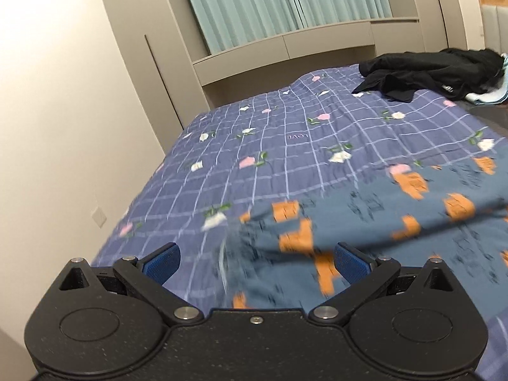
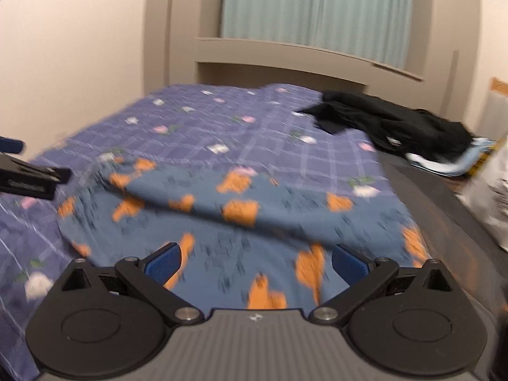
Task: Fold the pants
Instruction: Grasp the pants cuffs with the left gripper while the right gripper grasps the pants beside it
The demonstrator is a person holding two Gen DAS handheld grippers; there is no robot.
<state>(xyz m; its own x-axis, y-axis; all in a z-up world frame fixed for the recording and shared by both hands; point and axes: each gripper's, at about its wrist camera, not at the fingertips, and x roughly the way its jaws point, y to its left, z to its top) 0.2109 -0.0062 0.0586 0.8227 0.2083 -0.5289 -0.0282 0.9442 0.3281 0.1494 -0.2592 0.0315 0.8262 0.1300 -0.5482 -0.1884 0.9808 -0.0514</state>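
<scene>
Both grippers open over the pants, nothing grasped.

The left gripper (image 1: 256, 262) has its blue pads wide apart and empty; under it lies the left edge of the pants (image 1: 397, 222), and most of the cloth goes to its right. The right gripper (image 2: 256, 262) is also spread and empty, and it hangs over the middle of the pants (image 2: 241, 222), so it seems the nearer one. The pants, blue with orange patches, lie flat on the bed (image 1: 285, 133), long axis across both views. Their small dark print is too blurred to read. The bed cover shows "LOVE", seen upside down. Black clothes (image 1: 438, 73) lie well apart.
</scene>
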